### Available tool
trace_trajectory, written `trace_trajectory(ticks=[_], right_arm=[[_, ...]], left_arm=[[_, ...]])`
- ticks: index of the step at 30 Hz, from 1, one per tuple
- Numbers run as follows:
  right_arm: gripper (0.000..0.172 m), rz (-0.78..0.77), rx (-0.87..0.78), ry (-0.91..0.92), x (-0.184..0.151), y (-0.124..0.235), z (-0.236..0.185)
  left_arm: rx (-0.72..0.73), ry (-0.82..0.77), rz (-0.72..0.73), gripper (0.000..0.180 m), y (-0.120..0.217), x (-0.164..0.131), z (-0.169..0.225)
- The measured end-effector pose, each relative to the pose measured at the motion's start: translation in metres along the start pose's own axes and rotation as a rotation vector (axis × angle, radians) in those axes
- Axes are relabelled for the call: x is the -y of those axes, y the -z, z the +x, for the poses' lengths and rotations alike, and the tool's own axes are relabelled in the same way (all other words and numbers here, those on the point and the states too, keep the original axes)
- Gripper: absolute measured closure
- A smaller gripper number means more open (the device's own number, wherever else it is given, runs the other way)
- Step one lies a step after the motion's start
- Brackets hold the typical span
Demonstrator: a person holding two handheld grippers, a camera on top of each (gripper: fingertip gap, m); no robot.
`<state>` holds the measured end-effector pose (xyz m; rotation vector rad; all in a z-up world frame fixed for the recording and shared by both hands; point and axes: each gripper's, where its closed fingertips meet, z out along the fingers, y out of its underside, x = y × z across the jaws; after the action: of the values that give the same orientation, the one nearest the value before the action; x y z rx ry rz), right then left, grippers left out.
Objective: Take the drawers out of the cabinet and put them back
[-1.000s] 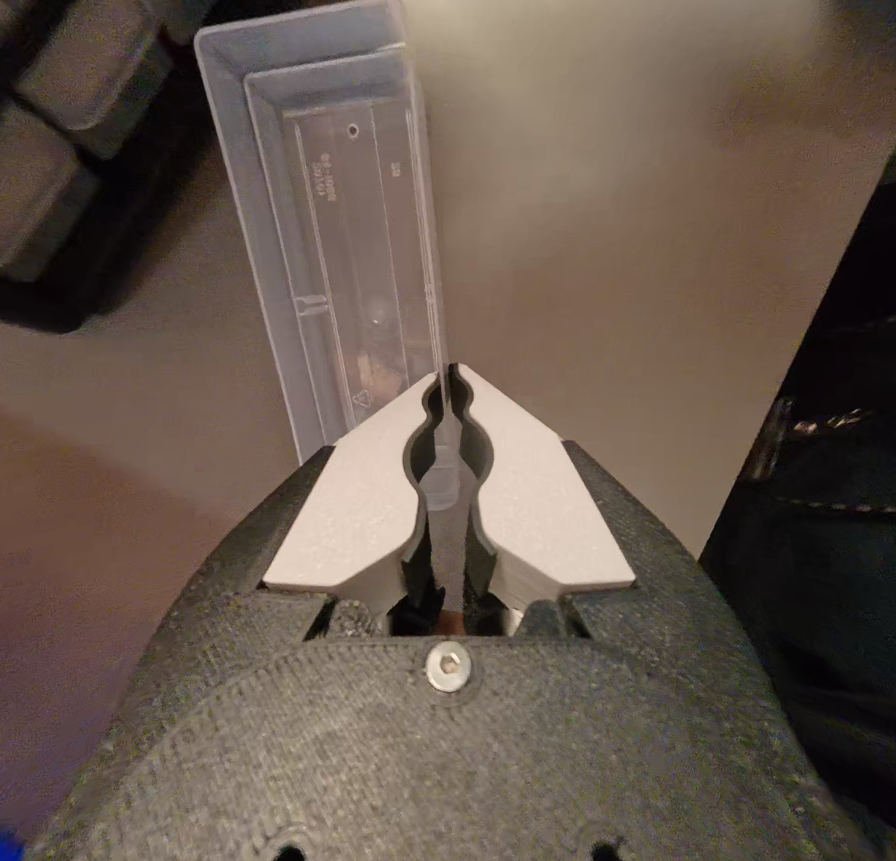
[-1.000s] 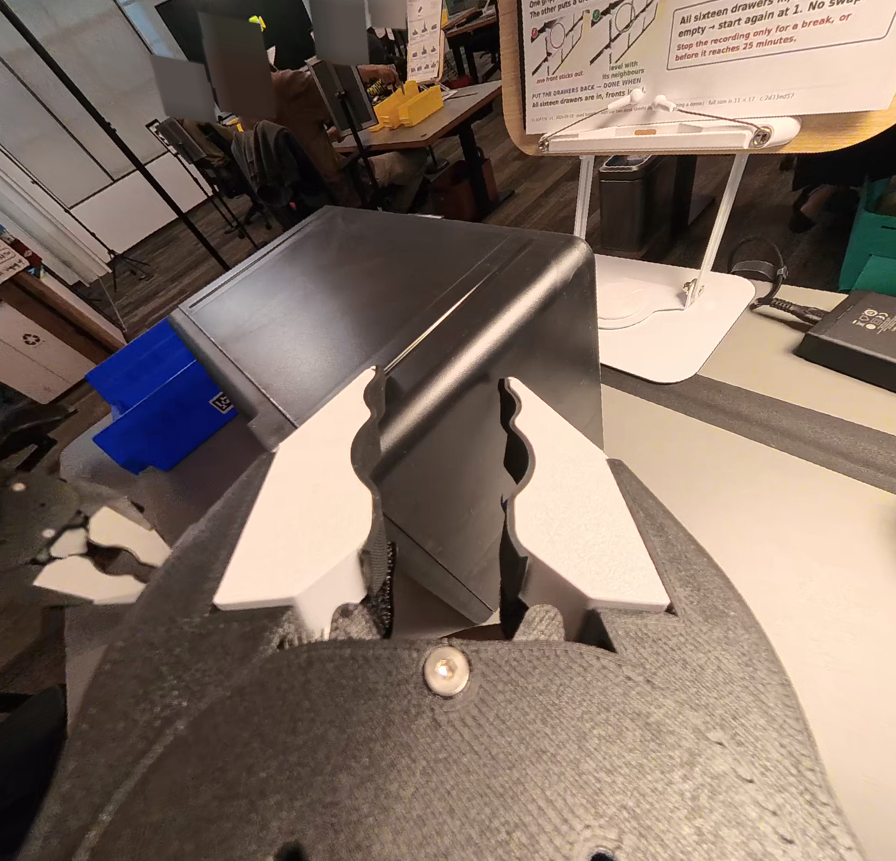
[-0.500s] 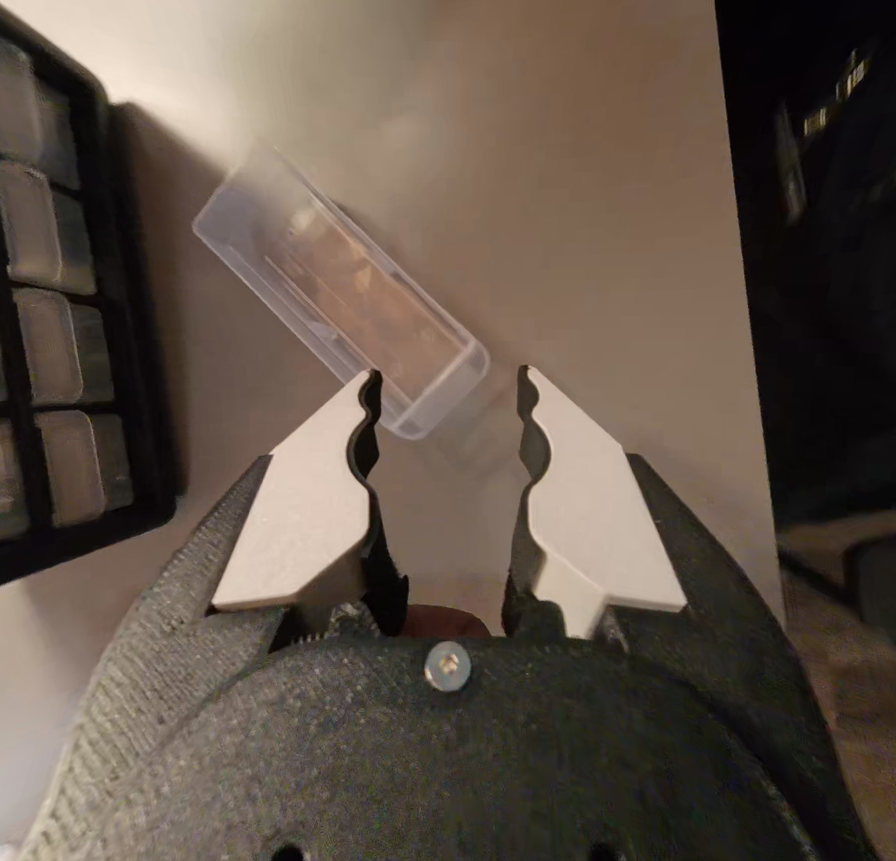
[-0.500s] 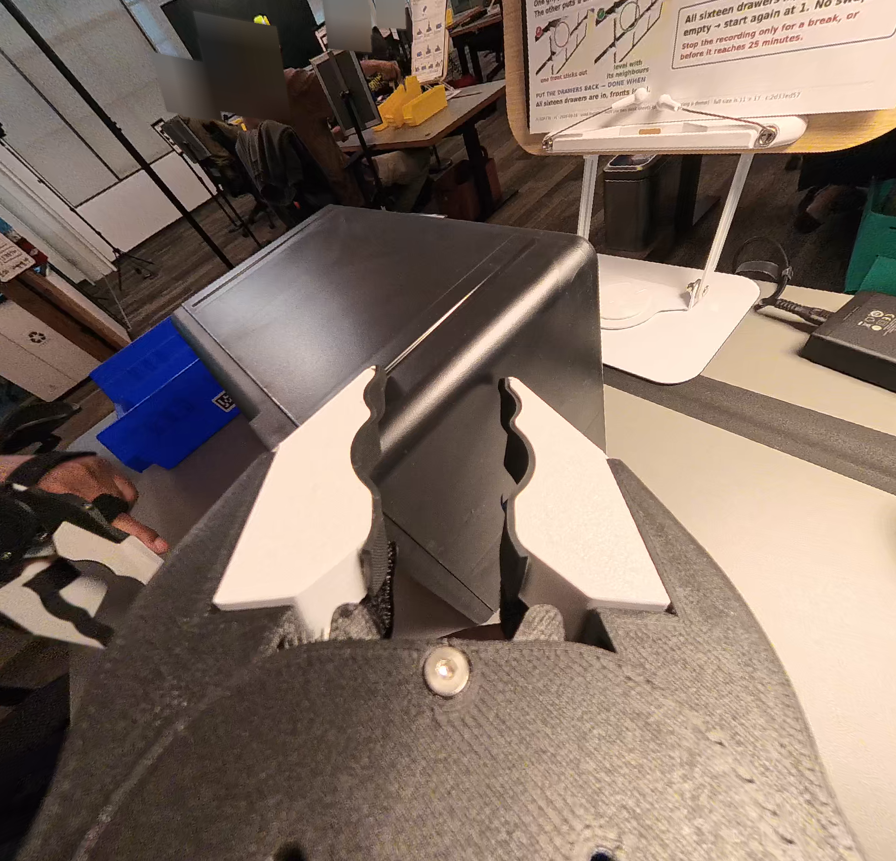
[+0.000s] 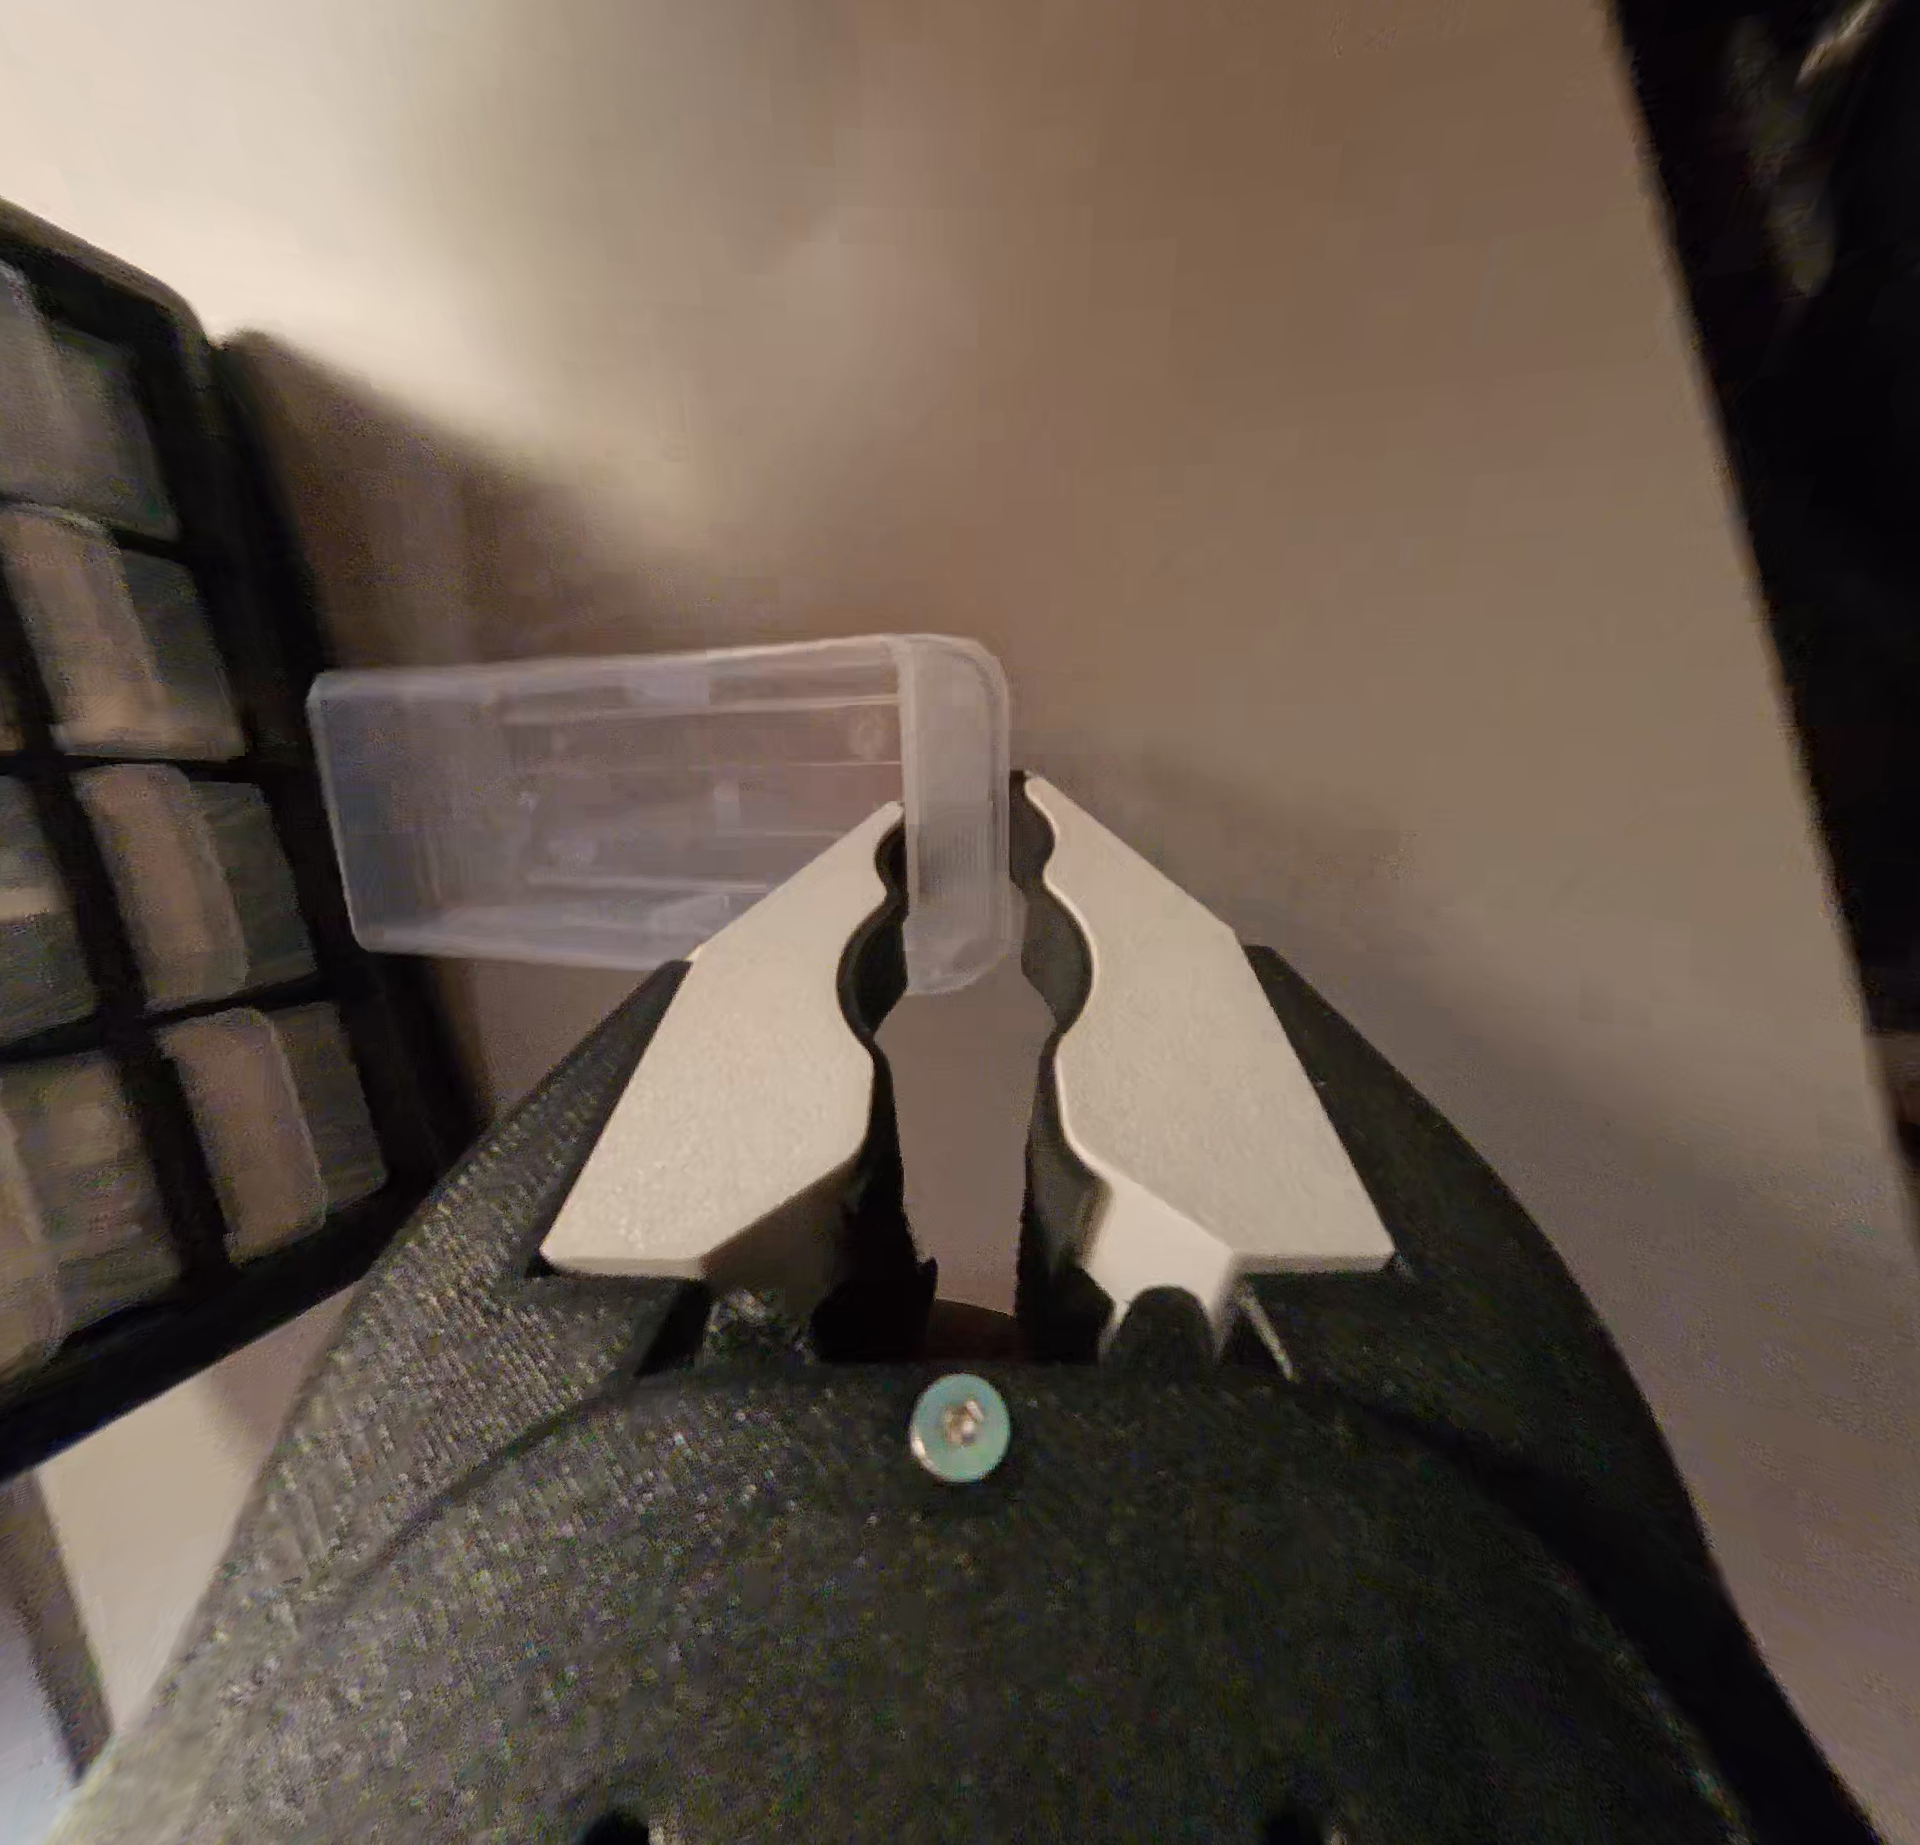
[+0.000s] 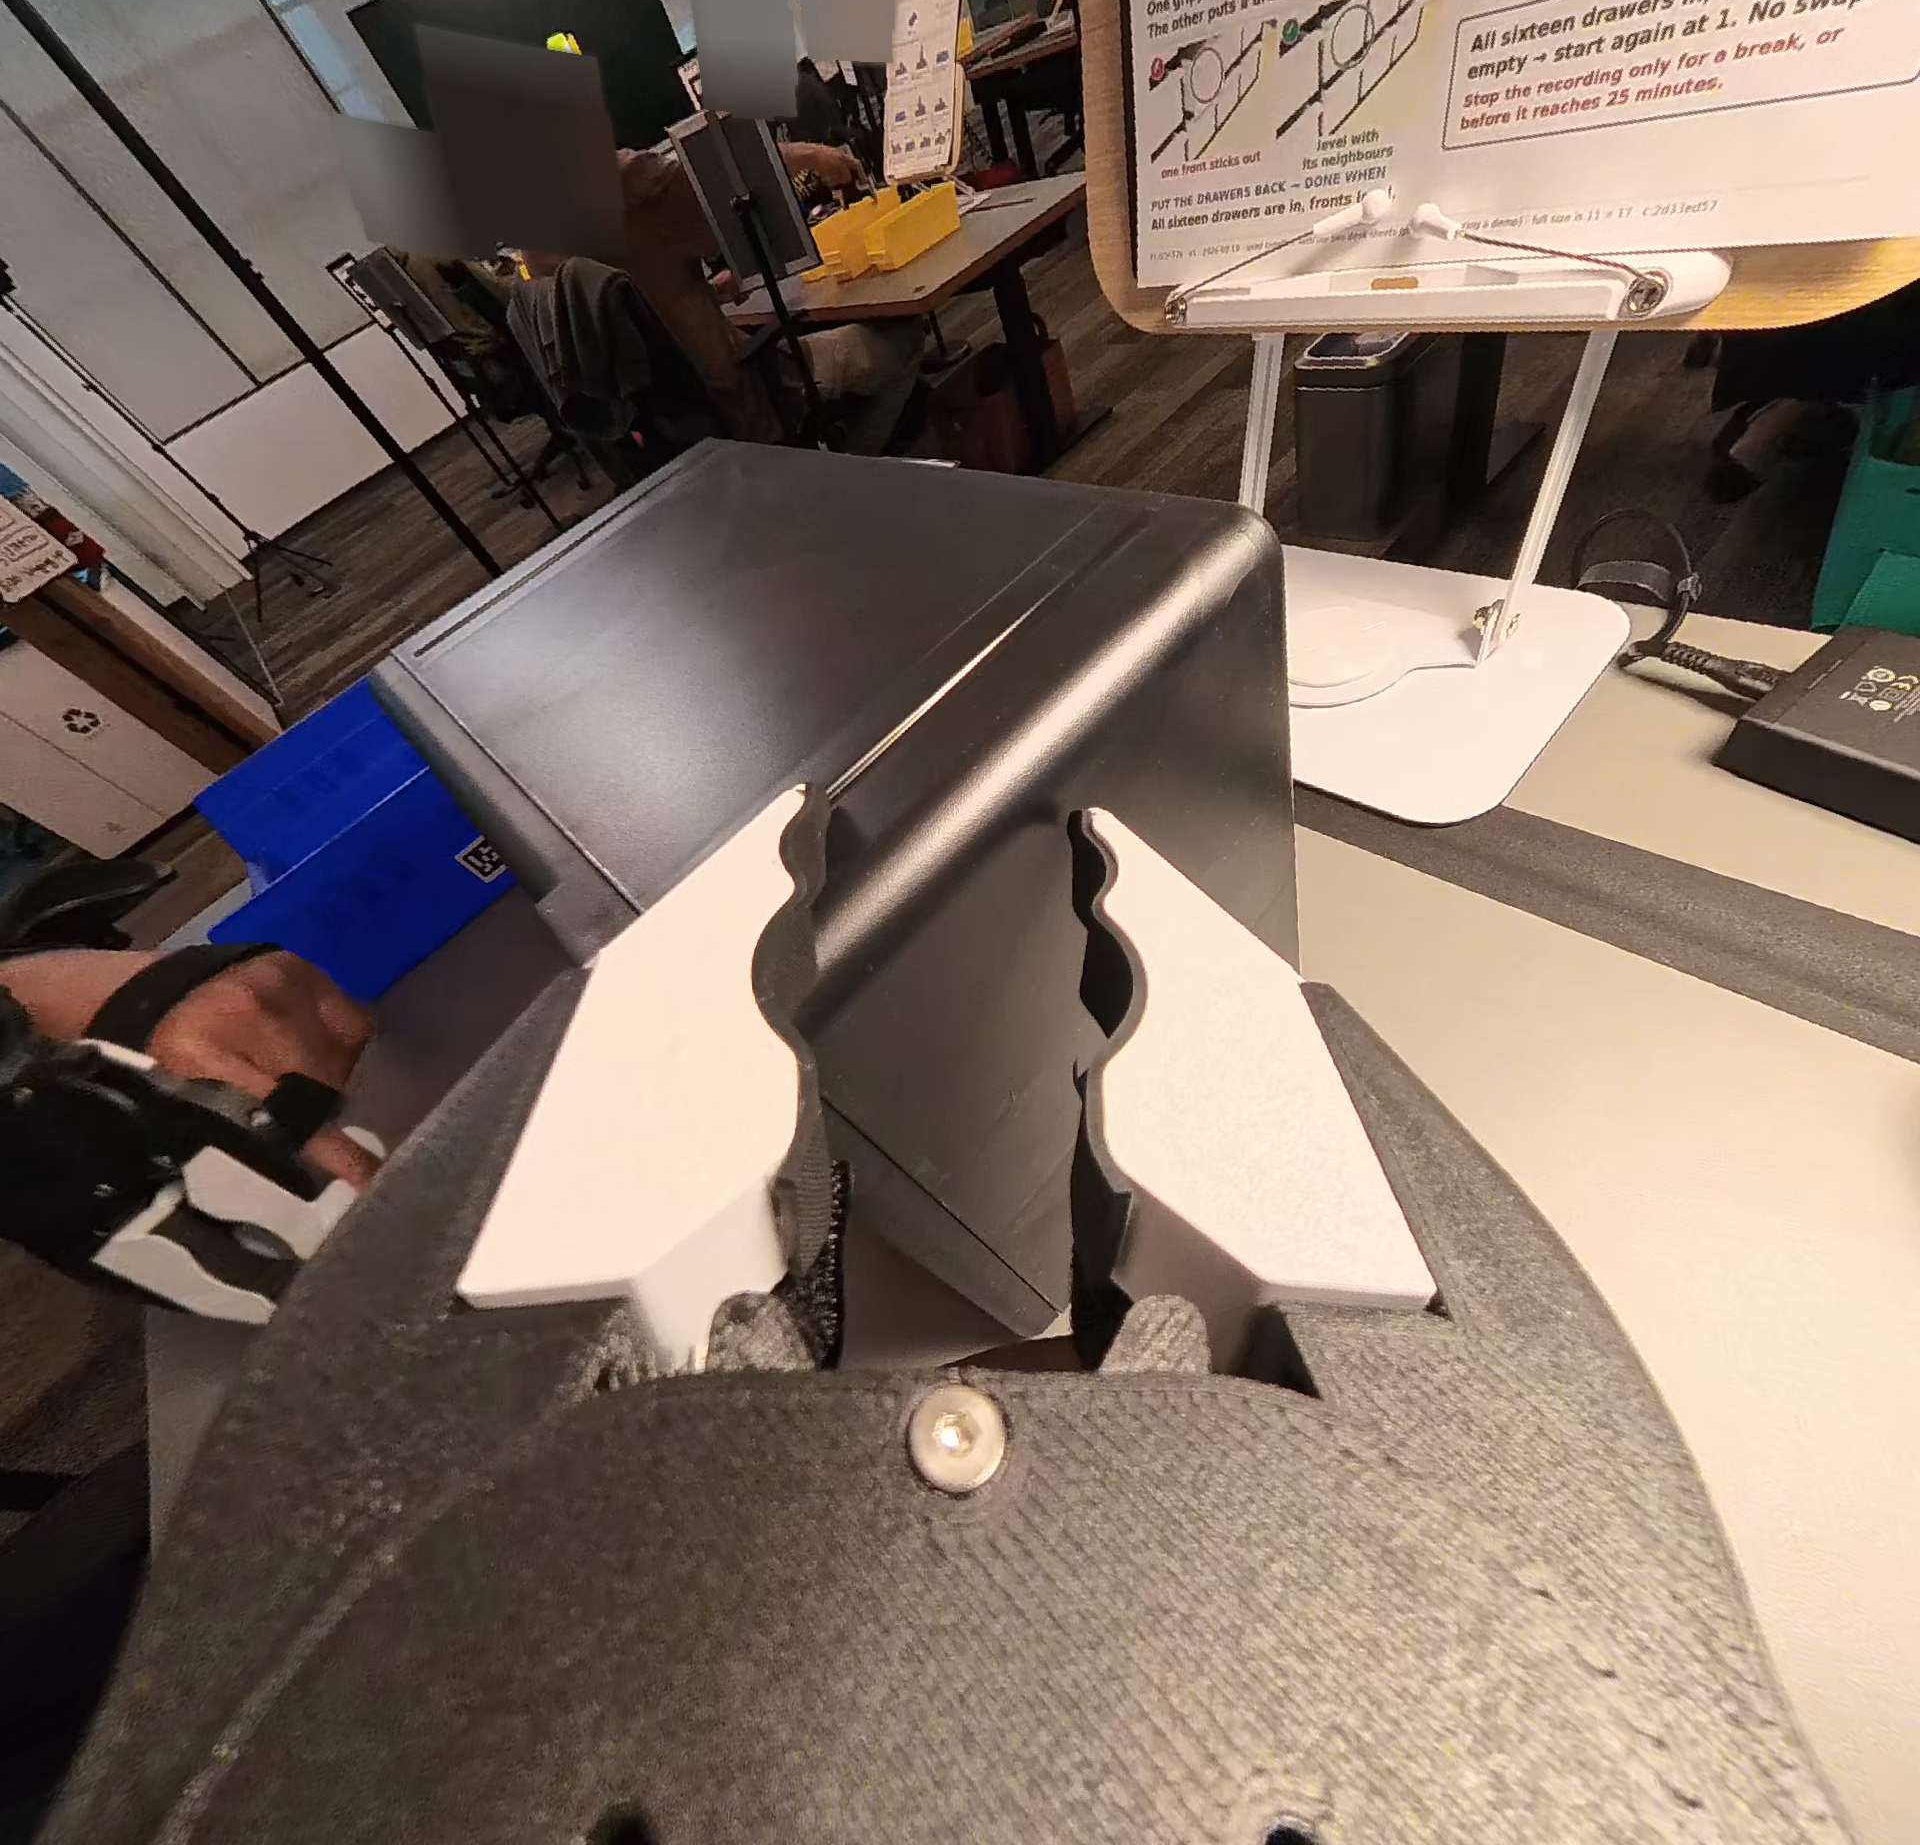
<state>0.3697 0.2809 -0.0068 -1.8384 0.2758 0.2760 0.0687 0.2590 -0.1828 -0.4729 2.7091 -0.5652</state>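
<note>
In the left wrist view a clear plastic drawer (image 5: pixel 623 808) lies lengthwise to the left, with its far end toward the black cabinet's (image 5: pixel 104 860) front of several drawers. My left gripper (image 5: pixel 961 798) is shut on the drawer's front lip, with both pads against it. In the right wrist view my right gripper (image 6: pixel 940 819) is open and sits over the black cabinet's (image 6: pixel 779 632) top near its right edge, gripping nothing. The left gripper also shows at the lower left of the right wrist view (image 6: pixel 208 1234), held by a hand.
The beige table (image 5: pixel 1143 341) extends right of the drawer to a dark edge. In the right wrist view a blue bin (image 6: pixel 343 839) stands left of the cabinet. A white sign stand (image 6: pixel 1455 704) and a black box (image 6: pixel 1839 735) are at the back right.
My left gripper let go of the drawer's side wall, opened while the drawer lay on the table, then closed on its front lip. The drawer now lies turned toward the cabinet. The right gripper has not moved.
</note>
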Motion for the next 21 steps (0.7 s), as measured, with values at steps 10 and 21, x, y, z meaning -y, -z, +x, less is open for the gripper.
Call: trace_trajectory(ticks=[10, 21], right_arm=[[0.122, 0.001, 0.0, -0.001, 0.0, 0.0, 0.0], [0.123, 0.0, 0.007, -0.003, 0.0, 0.0, -0.001]], left_arm=[[0.058, 0.236, 0.122, 0.165, 0.085, 0.052, -0.063], [-0.011, 0.282, 0.006, 0.165, 0.08, 0.046, -0.079]])
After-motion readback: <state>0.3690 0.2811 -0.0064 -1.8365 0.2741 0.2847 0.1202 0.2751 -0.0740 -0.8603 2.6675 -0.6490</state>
